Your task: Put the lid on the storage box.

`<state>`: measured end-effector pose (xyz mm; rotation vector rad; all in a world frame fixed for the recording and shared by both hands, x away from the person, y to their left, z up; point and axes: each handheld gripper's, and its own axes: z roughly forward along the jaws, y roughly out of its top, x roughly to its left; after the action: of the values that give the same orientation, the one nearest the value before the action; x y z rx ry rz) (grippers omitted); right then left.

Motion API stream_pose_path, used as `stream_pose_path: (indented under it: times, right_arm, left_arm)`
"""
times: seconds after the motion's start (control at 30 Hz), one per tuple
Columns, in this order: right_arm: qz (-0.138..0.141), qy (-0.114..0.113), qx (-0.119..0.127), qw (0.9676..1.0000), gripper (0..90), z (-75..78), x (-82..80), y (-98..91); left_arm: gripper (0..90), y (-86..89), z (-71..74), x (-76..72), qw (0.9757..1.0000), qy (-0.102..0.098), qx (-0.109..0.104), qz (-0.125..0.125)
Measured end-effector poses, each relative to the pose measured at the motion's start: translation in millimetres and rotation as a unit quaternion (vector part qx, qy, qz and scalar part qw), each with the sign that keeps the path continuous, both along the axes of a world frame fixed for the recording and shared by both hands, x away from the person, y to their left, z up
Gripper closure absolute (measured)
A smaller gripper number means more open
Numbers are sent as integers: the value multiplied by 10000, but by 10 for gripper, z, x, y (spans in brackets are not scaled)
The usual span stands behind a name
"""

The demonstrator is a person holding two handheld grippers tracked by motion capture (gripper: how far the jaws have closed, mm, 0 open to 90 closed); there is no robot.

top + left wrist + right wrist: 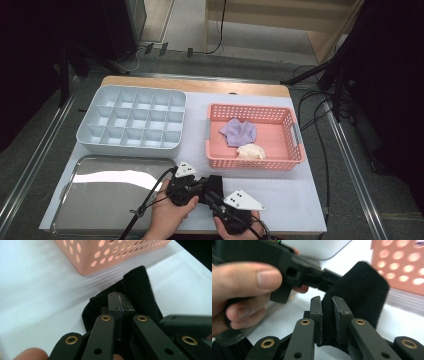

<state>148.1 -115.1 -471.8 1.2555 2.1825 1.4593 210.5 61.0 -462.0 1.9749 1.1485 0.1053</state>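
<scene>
On the white table (300, 200), pink basket (295, 150) holds two cloths; both tongs (327, 315) clamp black cloth (359, 295).

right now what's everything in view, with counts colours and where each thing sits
black cloth: 1, black, near edge of the table, pinched between both grippers
pink basket: 1, pink, perforated, right half of the table
purple cloth: 1, purple, inside the pink basket
cream cloth: 1, cream, inside the pink basket, in front of the purple one
divided tray: 1, pale blue-grey, many compartments, far left of the table
metal tray: 1, silver, near left of the table
table: 1, white top with a wooden far edge
left gripper: 1, black, jaws shut on the black cloth
right gripper: 1, black, jaws clamped on the black cloth
</scene>
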Motion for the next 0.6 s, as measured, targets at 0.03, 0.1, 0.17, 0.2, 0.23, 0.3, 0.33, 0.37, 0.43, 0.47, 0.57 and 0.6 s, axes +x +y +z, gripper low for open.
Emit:
stream_pose_path:
  times: [0.03,0.1,0.17,0.2,0.23,0.3,0.33,0.37,0.43,0.47,0.57,0.6]
  right_arm:
    - [33,-13,-74,10000,797,-22,9,30]
    - [58,32,-169,9998,796,-65,26,79]
    - [64,45,-155,9998,796,-92,47,93]
    - [61,63,-150,9998,796,-97,52,99]
    - [63,48,-158,9998,796,-101,60,99]
    - [45,84,-146,9998,796,-107,66,98]
    - [34,93,-146,9998,797,-109,68,98]
    - [35,91,-144,9998,796,-110,72,98]
    - [29,76,-148,9999,797,-112,72,104]
    - [32,67,-149,9999,797,-113,70,107]
    - [89,4,-156,9998,795,-113,56,118]
    - [94,-1,-176,9998,795,-109,49,118]
  left_arm:
    - [900,5,2,5,10000,13,-6,18]
    - [900,35,18,23,10000,37,-27,48]
    - [864,75,45,44,9998,34,-156,132]
    - [826,101,69,50,9996,17,-206,203]
    - [781,130,95,53,9993,-11,-289,255]
    - [714,175,150,42,9985,-69,-480,262]
    - [680,180,174,24,9983,-119,-509,250]
    - [639,169,185,5,9982,-164,-512,246]
    - [557,125,174,-14,9991,-117,-367,149]
    - [534,95,154,-16,9993,-63,-330,164]
    - [629,45,90,-1,9997,56,-197,112]
    - [716,45,90,-1,9997,56,-197,112]
